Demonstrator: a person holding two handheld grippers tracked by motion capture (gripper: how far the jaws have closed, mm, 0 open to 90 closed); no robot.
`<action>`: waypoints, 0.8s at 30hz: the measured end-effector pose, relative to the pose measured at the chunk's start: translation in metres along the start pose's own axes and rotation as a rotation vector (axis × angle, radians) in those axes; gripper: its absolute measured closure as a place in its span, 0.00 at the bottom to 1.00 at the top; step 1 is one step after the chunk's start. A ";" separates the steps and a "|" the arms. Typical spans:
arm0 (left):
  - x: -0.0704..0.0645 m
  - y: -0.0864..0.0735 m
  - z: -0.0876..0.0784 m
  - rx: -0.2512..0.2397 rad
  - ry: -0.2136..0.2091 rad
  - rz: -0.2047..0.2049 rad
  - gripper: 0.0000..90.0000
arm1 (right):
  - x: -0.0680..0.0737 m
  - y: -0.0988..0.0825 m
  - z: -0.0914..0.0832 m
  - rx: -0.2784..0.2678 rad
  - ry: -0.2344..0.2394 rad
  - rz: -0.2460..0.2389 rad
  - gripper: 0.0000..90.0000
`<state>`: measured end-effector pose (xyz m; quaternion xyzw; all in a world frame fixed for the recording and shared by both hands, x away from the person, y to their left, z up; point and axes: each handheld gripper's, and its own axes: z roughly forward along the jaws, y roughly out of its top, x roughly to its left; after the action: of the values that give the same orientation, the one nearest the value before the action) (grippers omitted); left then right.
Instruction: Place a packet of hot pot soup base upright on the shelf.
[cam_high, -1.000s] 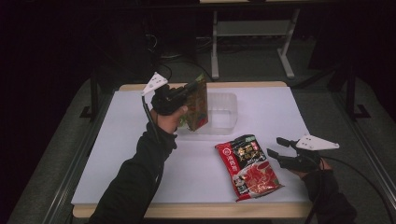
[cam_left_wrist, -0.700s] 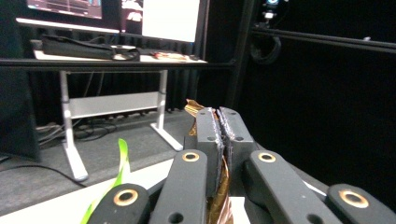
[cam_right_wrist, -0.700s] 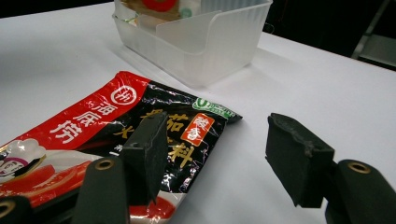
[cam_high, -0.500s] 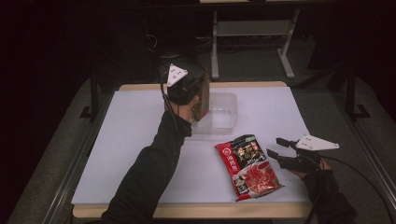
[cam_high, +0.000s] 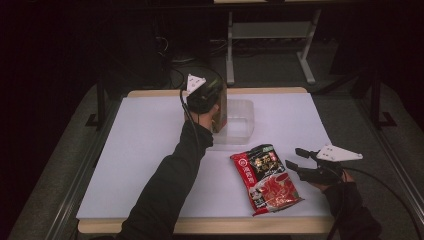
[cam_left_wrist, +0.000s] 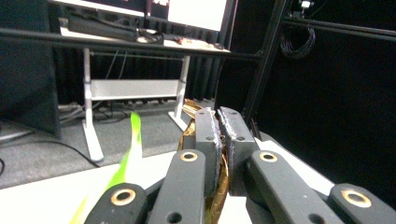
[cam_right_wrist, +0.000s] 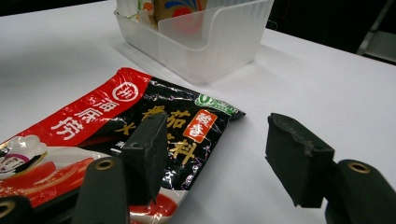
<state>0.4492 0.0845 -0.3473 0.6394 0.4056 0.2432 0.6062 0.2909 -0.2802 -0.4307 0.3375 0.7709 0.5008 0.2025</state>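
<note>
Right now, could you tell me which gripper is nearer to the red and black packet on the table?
Right. The right gripper sits open just beside the packet; the left gripper is farther back, over the clear bin.

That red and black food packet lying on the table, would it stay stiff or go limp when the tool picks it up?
The red and black packet would probably sag: it looks like a thin, crinkled film pouch lying flat. Its glossy surface may be slippery, so a pinch at an edge seems safest. It won't roll, but a push from the open right tool would likely slide it across the smooth white table.
</note>
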 end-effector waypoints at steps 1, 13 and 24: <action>0.001 -0.003 0.000 0.000 -0.016 -0.013 0.95 | 0.000 0.000 0.000 0.000 0.000 -0.002 0.42; 0.006 -0.015 -0.015 0.030 -0.060 0.051 0.88 | 0.001 0.000 0.001 0.005 -0.002 -0.008 0.43; 0.011 -0.019 -0.036 0.052 -0.136 0.123 0.65 | 0.001 0.000 0.002 0.024 0.004 -0.008 0.43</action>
<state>0.4219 0.1130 -0.3626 0.6938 0.3297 0.2252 0.5993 0.2913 -0.2781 -0.4320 0.3361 0.7786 0.4912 0.1988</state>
